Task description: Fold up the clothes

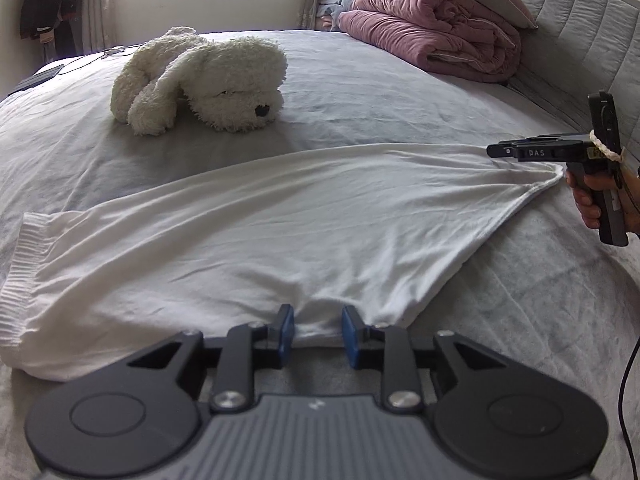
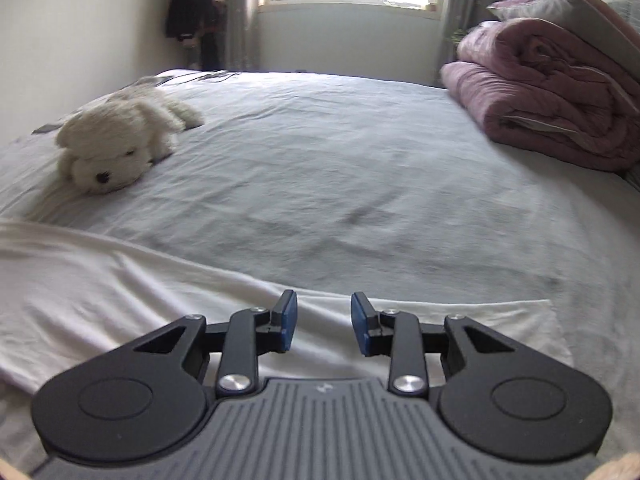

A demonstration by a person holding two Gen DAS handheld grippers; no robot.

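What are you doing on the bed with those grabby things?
A person is folding a white garment laid out across the grey bed, with a pair of tongs in each hand. The left tongs are open at the cloth's near edge. The right tongs are open too, over the far end of the cloth, which looks bunched up there. A fluffy white toy dog and a folded pink quilt lie farther back, untouched.

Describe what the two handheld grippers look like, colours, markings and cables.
Both the left gripper and right gripper have black linkage arms, blue finger pads, silver pivot screws and a ribbed grey body. Seen from the side, the right gripper shows white "DAS" lettering, a black pistol handle, a rope tie and a black cable.
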